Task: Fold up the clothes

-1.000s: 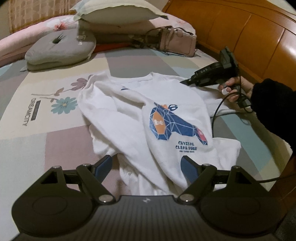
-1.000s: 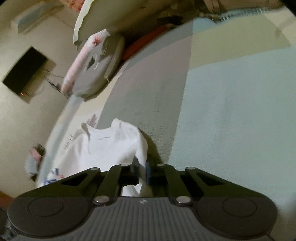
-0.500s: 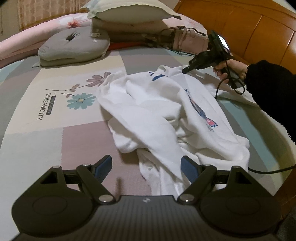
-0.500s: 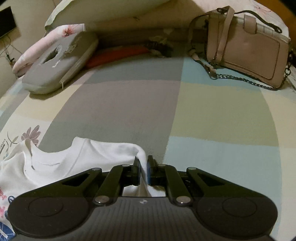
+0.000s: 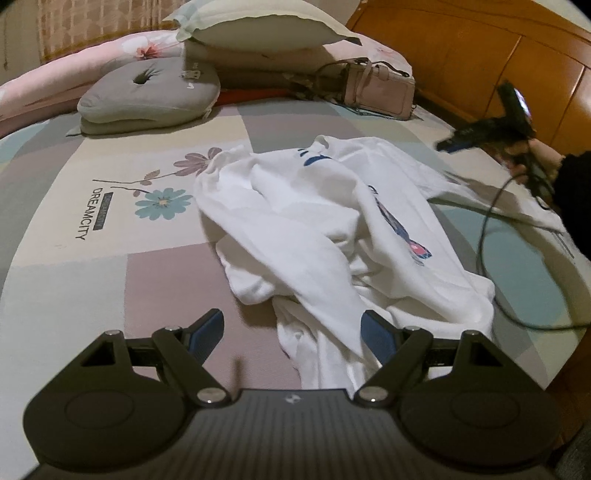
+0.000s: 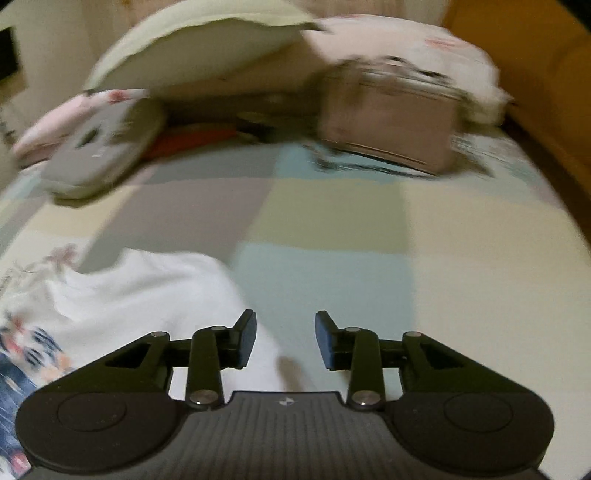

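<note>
My left claw [image 5: 291, 334] hangs wide open with nothing pinched, and the crumpled white shirt [image 5: 332, 229] lies on the bed [image 5: 74, 277] just ahead of it and between its fingers. My right claw [image 6: 285, 339] is opening, empty, with the shirt's edge below its left finger.

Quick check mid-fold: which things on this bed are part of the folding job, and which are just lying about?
Part of the job:
- white T-shirt, crumpled on the bedspread

Just lying about:
- grey cushion
- pink handbag
- pillows
</note>
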`<state>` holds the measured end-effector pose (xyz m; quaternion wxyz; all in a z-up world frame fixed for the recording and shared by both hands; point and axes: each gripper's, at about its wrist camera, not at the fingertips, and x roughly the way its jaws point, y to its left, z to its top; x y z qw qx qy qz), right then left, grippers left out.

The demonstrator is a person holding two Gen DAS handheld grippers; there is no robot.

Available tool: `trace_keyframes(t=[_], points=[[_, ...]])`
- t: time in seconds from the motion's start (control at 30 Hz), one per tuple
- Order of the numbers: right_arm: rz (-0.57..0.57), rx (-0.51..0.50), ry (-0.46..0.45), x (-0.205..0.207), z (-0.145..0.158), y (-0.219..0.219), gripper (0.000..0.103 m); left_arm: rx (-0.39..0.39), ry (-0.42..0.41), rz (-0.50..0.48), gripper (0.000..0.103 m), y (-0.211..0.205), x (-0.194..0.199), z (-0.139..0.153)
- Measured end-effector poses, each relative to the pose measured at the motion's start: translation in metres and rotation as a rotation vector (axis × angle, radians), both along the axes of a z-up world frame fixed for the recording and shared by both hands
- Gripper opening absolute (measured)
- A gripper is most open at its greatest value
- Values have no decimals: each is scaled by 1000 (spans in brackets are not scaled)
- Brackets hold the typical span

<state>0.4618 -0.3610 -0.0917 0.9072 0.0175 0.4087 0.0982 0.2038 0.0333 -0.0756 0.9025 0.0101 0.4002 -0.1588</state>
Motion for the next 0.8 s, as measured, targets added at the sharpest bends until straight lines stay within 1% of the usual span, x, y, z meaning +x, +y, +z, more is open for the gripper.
trace_keyframes(t=[0.17, 0.23, 0.3, 0.37, 0.47, 0.57, 0.73, 0.77, 0.8], points=[[-141, -83, 21, -44, -12, -62, 42, 5, -6, -11, 82, -5, -7, 4], [-186, -116, 37, -60, -17, -84, 45, 5, -6, -14, 82, -7, -9, 5], [-212, -115, 65, -73, -23, -102, 45, 6, -5, -19, 82, -11, -12, 6], [-208, -99, 88, -88, -30, -112, 45, 7, -7, -29, 82, -16, -14, 7], [-178, -127, 83, -108, -37, -109, 46, 12, -12, -45, 82, -25, -17, 9], [-141, -196, 61, -122, -37, -100, 47, 16, -17, -56, 82, -32, -20, 12], [-49, -356, 38, -115, -35, -78, 47, 35, -25, -67, 82, -39, -27, 16], [-36, -374, 32, -112, -33, -74, 47, 39, -25, -65, 82, -40, -27, 17], [-28, -369, 19, -110, -29, -73, 46, 43, -25, -62, 82, -40, -28, 17]])
